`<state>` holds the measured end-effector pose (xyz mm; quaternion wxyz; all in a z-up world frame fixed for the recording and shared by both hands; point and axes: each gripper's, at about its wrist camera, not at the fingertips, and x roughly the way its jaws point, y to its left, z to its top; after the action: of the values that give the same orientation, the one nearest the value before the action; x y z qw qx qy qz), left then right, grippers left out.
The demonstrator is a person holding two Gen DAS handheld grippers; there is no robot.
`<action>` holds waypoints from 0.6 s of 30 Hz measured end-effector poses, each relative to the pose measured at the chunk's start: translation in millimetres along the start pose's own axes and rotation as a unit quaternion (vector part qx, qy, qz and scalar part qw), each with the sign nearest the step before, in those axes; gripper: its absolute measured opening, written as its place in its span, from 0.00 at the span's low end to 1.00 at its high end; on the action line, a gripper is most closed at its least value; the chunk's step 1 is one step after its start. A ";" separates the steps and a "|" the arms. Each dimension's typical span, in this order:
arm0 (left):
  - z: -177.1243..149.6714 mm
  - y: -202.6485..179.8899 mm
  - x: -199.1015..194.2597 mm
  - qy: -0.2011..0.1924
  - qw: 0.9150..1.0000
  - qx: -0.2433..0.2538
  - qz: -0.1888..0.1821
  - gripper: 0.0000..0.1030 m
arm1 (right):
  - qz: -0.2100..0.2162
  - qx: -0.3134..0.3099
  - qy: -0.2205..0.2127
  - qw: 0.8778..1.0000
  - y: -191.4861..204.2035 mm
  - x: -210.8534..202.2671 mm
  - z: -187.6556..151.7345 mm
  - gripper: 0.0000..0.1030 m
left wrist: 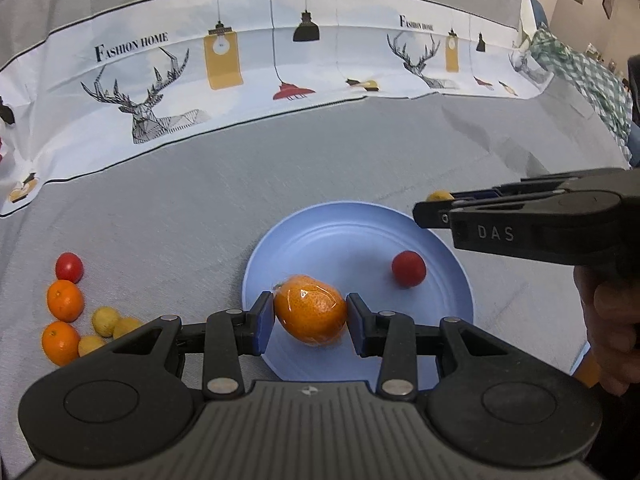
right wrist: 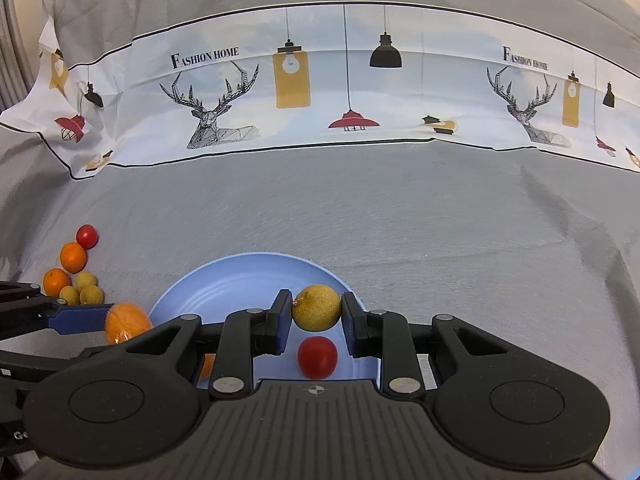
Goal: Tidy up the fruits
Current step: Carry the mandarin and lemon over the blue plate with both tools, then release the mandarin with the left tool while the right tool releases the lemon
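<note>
My left gripper [left wrist: 310, 318] is shut on a plastic-wrapped orange [left wrist: 310, 314] and holds it over the near rim of a blue plate [left wrist: 340, 240]. A red tomato [left wrist: 408, 269] lies on the plate. My right gripper [right wrist: 316, 320] is shut on a yellow fruit [right wrist: 317, 307] above the same plate [right wrist: 224, 292], with the tomato [right wrist: 317, 357] just below it. In the left wrist view the right gripper [left wrist: 436, 208] comes in from the right with the yellow fruit [left wrist: 439, 195] barely showing. The left gripper's finger [right wrist: 80, 317] and its orange [right wrist: 127, 322] show at the left.
A cluster of loose fruit lies on the grey cloth left of the plate: a tomato [left wrist: 69, 267], two oranges [left wrist: 65, 300], several small yellow fruits [left wrist: 105, 321]. A printed white cloth [left wrist: 240, 80] runs across the back. A green checked cloth [left wrist: 580, 76] lies far right.
</note>
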<state>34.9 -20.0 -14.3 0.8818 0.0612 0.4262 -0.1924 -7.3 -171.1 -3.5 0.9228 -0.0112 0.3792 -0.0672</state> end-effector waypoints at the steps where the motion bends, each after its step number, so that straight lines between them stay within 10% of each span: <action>1: -0.4 -1.0 0.8 0.002 1.000 0.003 -0.002 0.42 | 0.000 -0.002 0.001 1.000 0.3 0.2 0.0 0.27; 18: -7.0 -10.9 6.7 0.020 0.999 0.023 -0.022 0.42 | 0.004 -0.013 0.009 1.000 3.5 2.4 -0.2 0.27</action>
<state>29.3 -30.1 -23.2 0.8671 0.0762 0.4405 -0.2199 -5.4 -167.9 -5.5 0.9194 -0.0211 0.3884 -0.0582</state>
